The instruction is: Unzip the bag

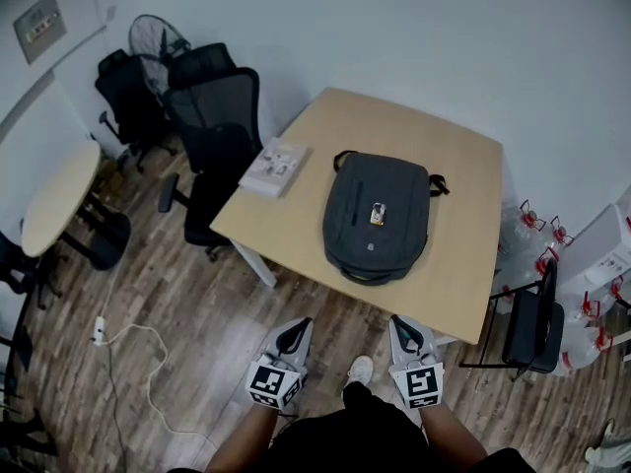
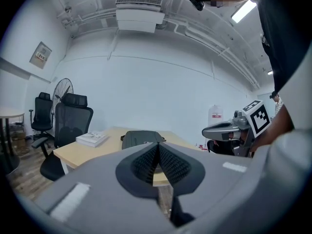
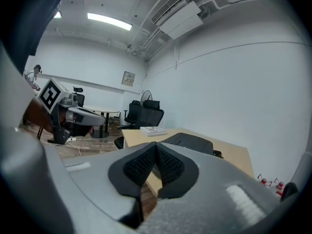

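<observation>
No brand or wording can be read: the backpack carries 1 small yellow-and-white tag at its middle, too small to make out. The print on the white book is just as unclear.

There is 1 backpack, 1 book and 1 pale wooden desk. 2 black office chairs stand beyond the desk's left corner, and 1 fan is behind them.

The backpack is dark grey and lies flat at the middle of the desk. Its rounded end is close to the near edge and its black straps show at the far end. As far as the head view shows, it looks closed. The book sits by the left edge, apart from the backpack.

The left tongs and right tongs are both closed tight, ribbed pads together with nothing between them. They are held side by side off the desk's near edge, well apart from the backpack. Each carries 1 cube with black-and-white square markers.
</observation>
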A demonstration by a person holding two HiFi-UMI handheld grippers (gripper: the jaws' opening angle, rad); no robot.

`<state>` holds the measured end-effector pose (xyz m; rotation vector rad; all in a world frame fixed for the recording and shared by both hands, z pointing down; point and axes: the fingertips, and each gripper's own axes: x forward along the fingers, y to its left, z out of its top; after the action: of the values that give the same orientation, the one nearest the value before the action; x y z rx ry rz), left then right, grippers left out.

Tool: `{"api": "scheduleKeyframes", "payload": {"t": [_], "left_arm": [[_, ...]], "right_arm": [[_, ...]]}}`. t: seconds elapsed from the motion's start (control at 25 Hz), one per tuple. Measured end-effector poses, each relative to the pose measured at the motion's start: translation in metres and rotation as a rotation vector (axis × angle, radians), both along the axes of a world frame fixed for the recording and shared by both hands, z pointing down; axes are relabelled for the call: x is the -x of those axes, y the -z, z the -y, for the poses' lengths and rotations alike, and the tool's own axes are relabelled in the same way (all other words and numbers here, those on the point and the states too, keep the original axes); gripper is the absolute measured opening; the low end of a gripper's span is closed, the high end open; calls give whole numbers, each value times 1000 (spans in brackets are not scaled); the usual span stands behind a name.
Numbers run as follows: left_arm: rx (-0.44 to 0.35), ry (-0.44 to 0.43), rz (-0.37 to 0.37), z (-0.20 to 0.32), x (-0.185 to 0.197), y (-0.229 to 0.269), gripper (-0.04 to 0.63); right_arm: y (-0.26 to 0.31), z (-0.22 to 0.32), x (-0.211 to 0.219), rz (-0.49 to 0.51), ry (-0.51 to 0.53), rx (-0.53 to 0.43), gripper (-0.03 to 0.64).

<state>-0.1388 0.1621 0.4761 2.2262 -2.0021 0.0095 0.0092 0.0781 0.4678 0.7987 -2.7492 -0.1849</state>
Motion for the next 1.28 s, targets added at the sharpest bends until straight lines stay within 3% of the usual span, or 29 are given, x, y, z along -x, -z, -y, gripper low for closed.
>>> {"api": "scheduleKeyframes", "payload": {"t": [0.44, 0.88, 1.28], "left_arm": [[65, -2, -9, 87, 14, 0, 18], [99, -36, 43, 158, 8, -10, 18], [172, -179, 78, 215, 2, -31, 18]], "right_arm": [[-10, 87, 15, 7, -8, 84, 3], [-33, 152, 5, -4, 6, 102, 3], [-85, 198, -19, -87, -108, 159, 3]]}}
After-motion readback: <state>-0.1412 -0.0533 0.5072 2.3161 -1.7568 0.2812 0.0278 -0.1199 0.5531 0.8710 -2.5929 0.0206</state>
